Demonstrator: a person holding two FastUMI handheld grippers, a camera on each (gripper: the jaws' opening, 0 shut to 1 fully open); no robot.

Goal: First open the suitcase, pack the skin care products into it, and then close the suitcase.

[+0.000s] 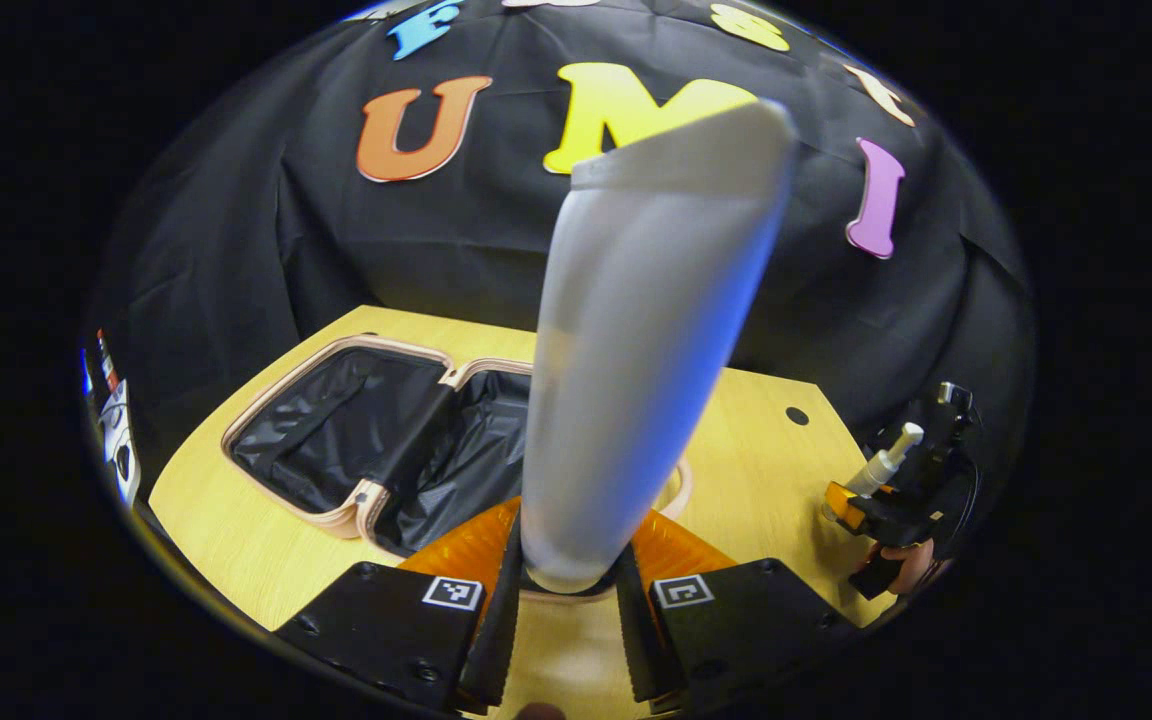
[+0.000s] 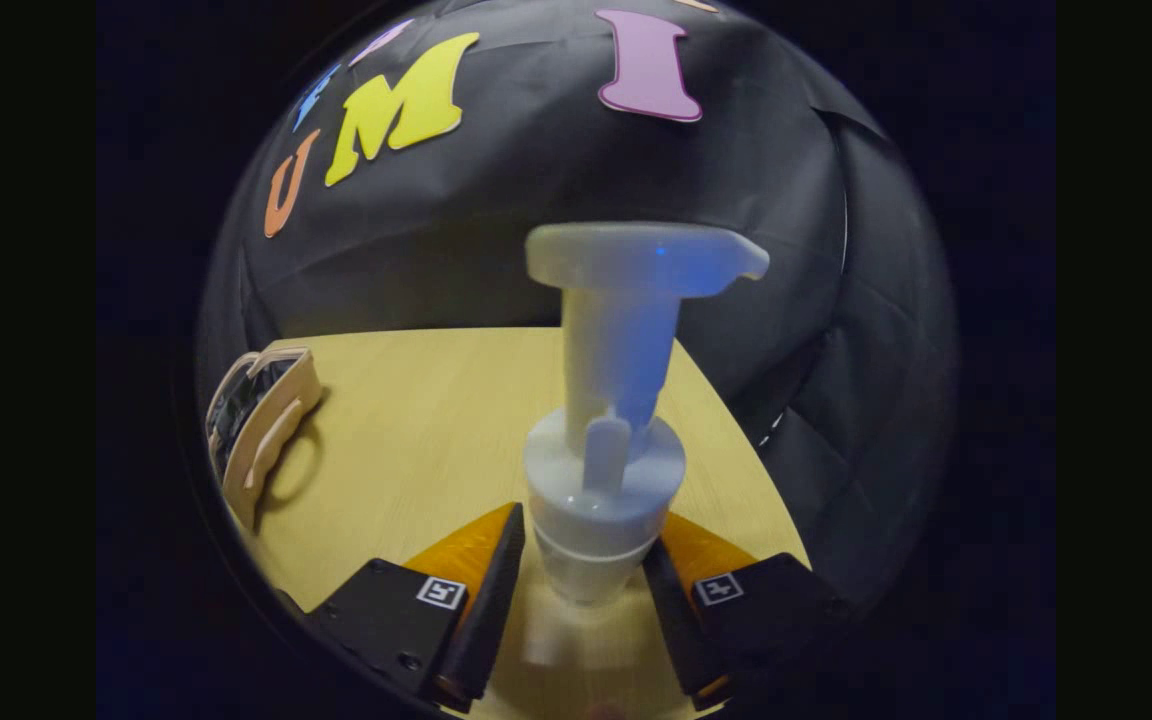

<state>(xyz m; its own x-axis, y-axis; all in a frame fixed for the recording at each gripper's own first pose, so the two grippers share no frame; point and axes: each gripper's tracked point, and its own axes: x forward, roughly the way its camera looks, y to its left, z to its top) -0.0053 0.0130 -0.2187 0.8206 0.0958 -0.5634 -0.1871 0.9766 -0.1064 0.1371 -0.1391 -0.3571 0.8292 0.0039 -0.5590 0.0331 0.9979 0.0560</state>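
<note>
Surface: pale yellow wooden table [image 1: 236,520] before a black cloth wall.
Suitcase: beige hard-shell suitcase [image 1: 376,440] with black lining, lying open on the table.
Left gripper [image 1: 568,590]: fingers closed on both sides of a tall white squeeze tube [image 1: 636,370], held upright just in front of the suitcase.
Right gripper [image 2: 584,580]: fingers pressing both sides of a white pump bottle [image 2: 606,480], well right of the suitcase.

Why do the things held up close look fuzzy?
Left gripper view: the tube sits too near the lens, so it blurs, while the suitcase behind stays sharp. Right gripper view: the pump bottle blurs likewise, with a bluish sheen.
</note>
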